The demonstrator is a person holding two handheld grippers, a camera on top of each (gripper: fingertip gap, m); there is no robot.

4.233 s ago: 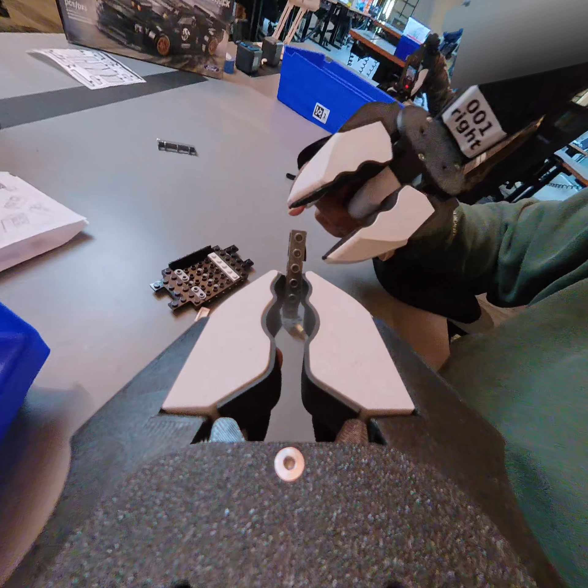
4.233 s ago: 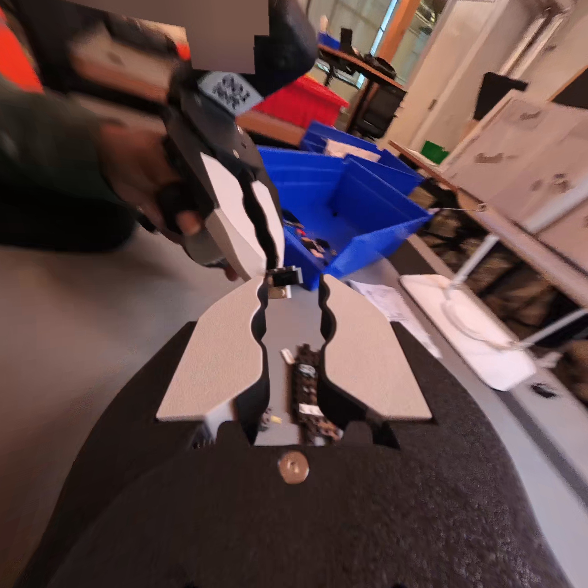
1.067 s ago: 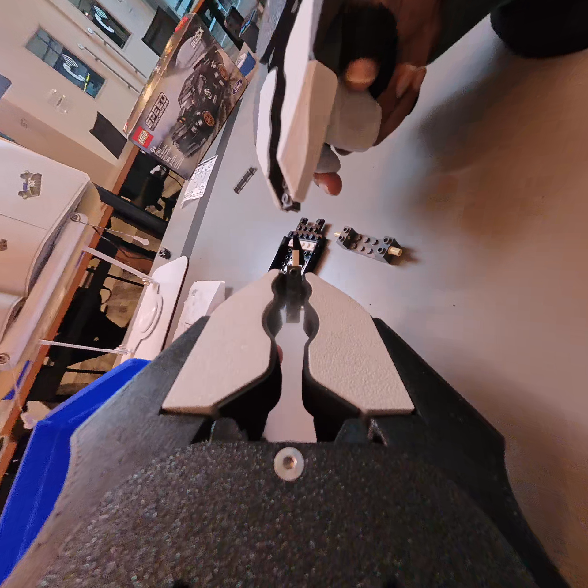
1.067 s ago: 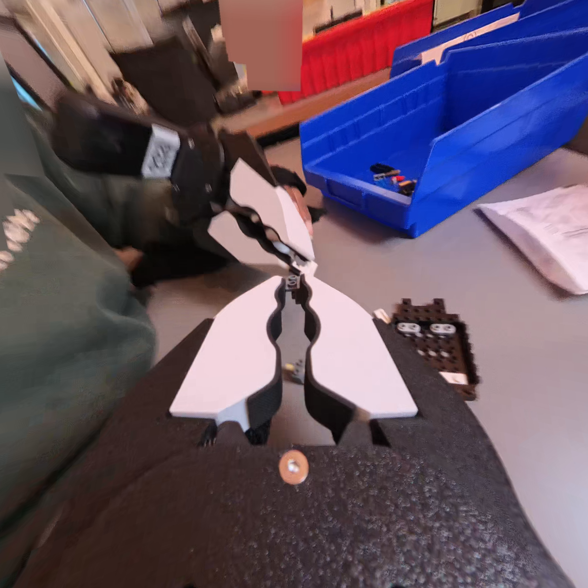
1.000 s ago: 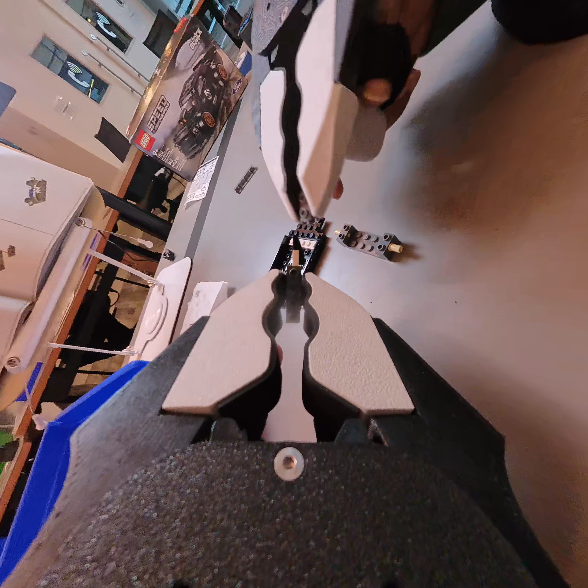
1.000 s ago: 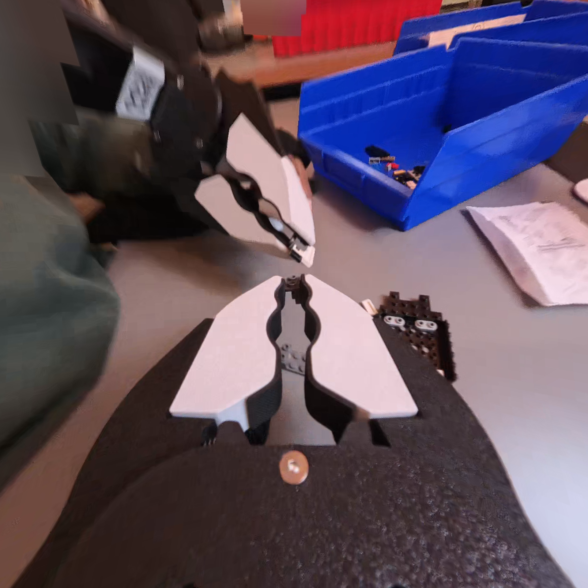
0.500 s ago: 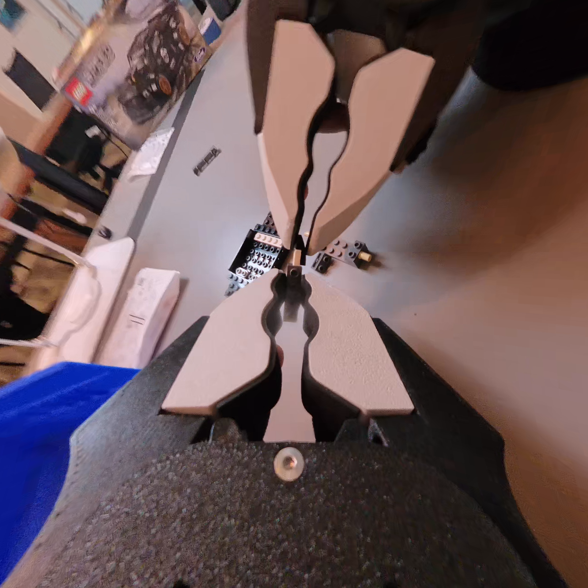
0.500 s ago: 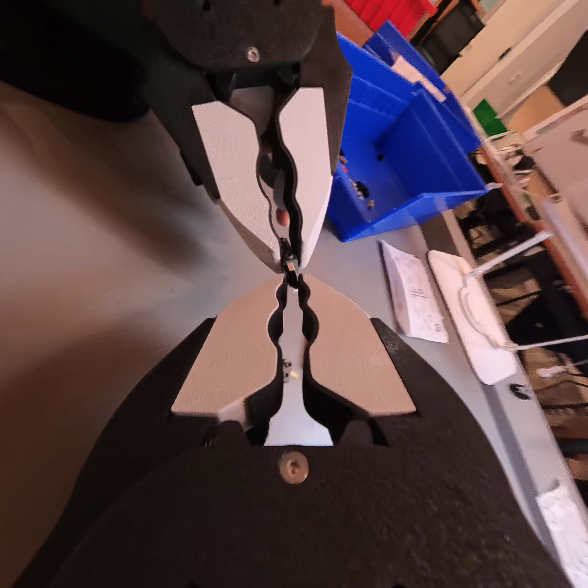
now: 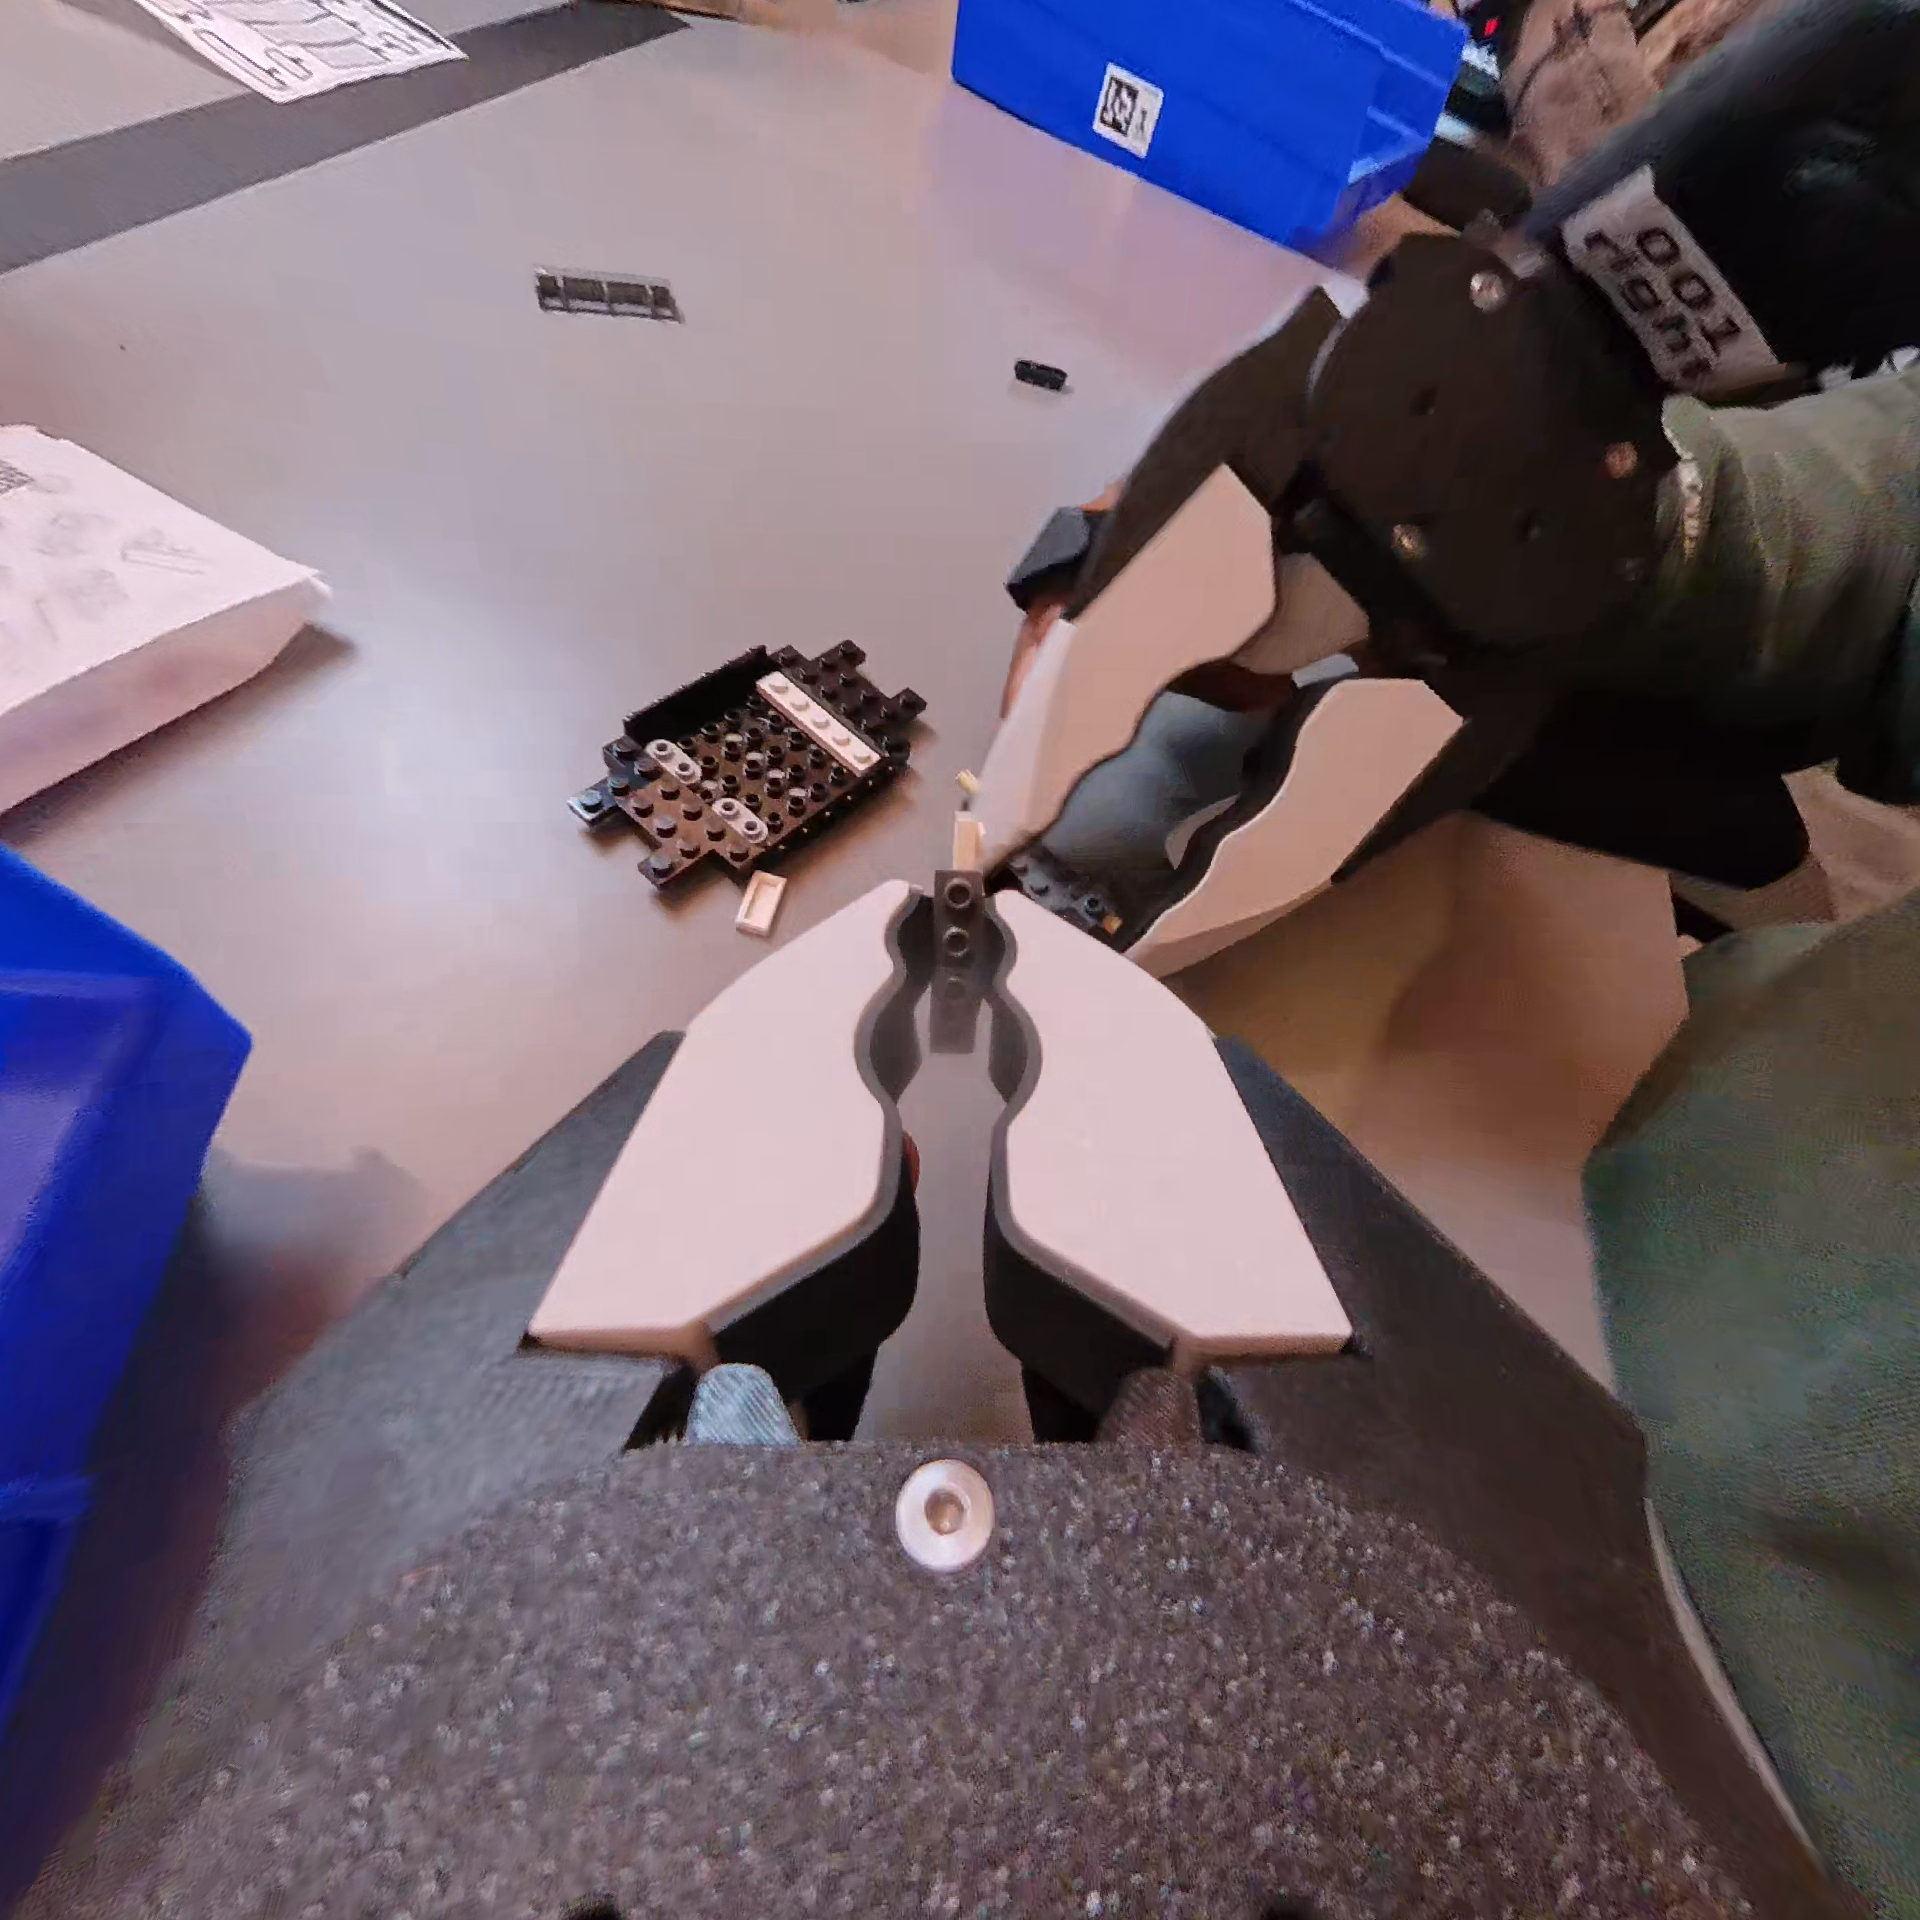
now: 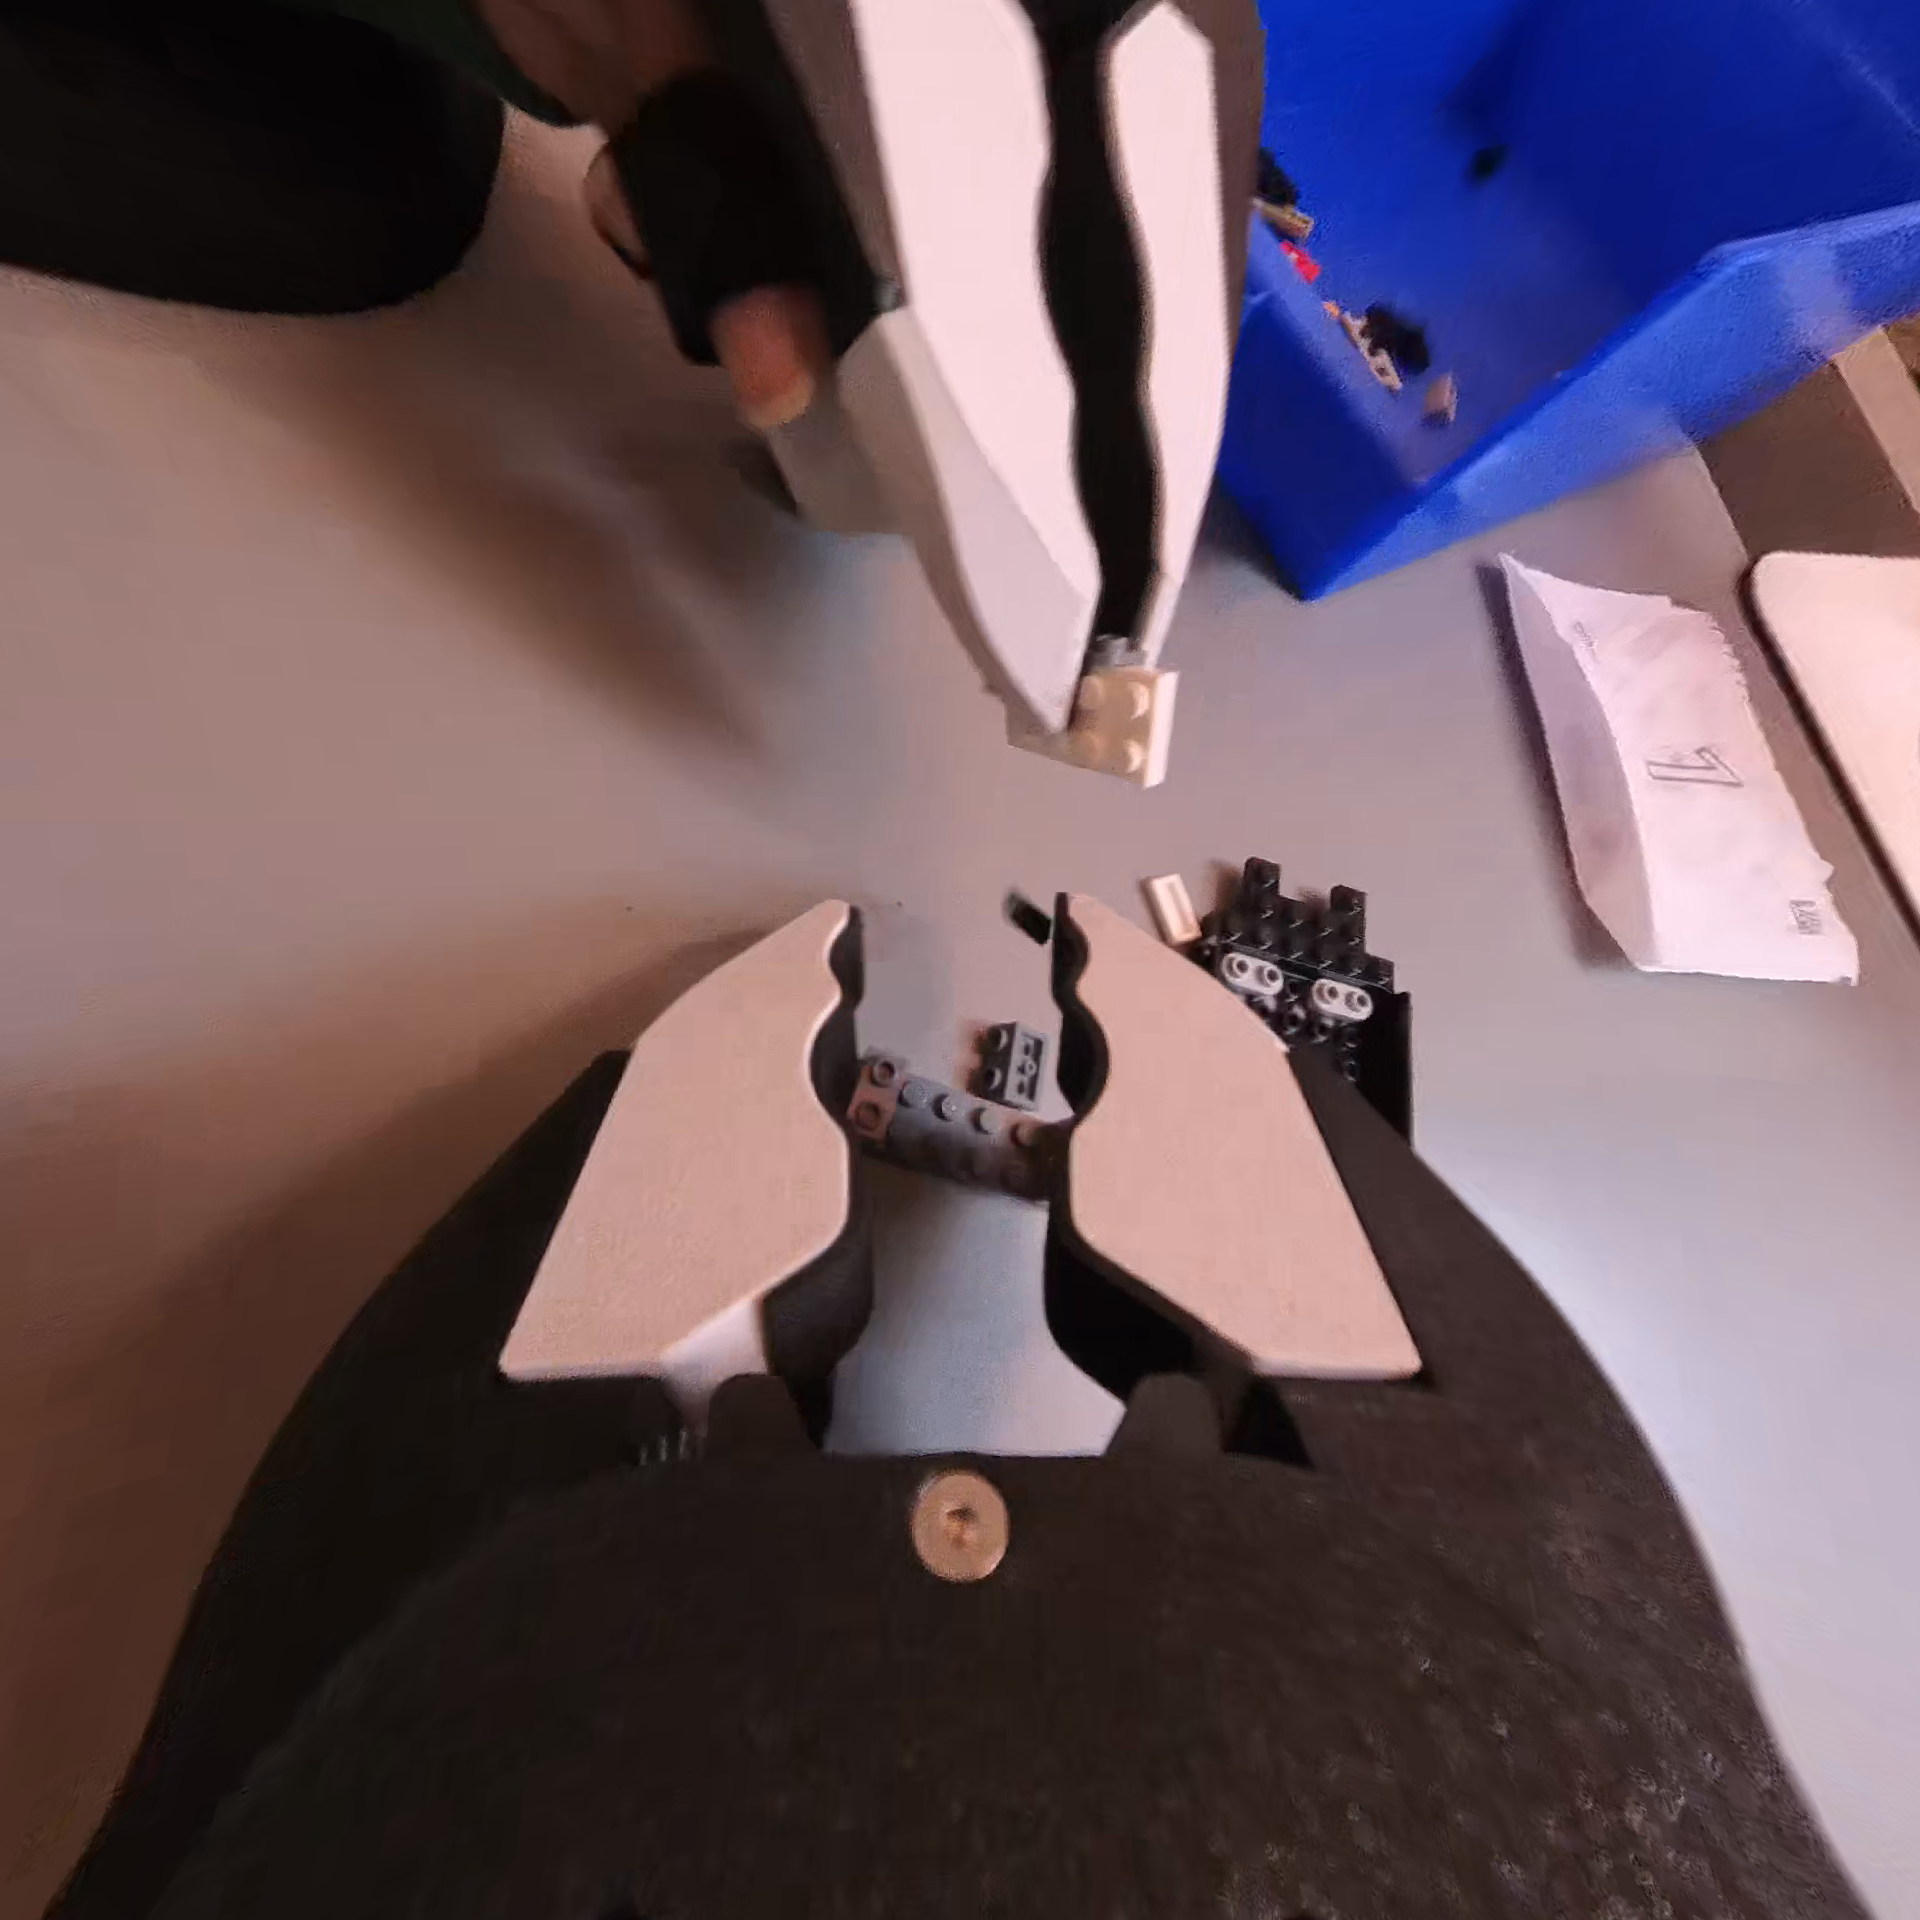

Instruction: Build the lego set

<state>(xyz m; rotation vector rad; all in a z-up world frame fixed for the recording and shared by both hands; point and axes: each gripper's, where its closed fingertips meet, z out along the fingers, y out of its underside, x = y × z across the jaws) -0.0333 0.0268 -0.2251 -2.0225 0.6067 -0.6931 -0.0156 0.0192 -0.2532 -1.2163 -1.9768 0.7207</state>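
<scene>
My left gripper is shut on a dark grey studded brick strip with a tan plate stuck on its far end. In the right wrist view this gripper hangs above the table with the tan plate at its tip. My right gripper is open and empty, low over the table. A grey studded plate and a small dark grey brick lie between its fingers. In the left wrist view it straddles the grey plate.
A black chassis plate lies on the grey table beside a small tan tile. A paper booklet, a black strip and blue bins stand around. The near bin holds loose pieces. Spacing between my two grippers at the tips: around 4 cm. Between my right fingertips and the small tan tile there is roughly 5 cm. It turns up in the right wrist view as well.
Half a second ago the two grippers met tip to tip, both shut. Now they are apart. The right gripper has opened and dropped over the grey plate. The left still grips its strip.
</scene>
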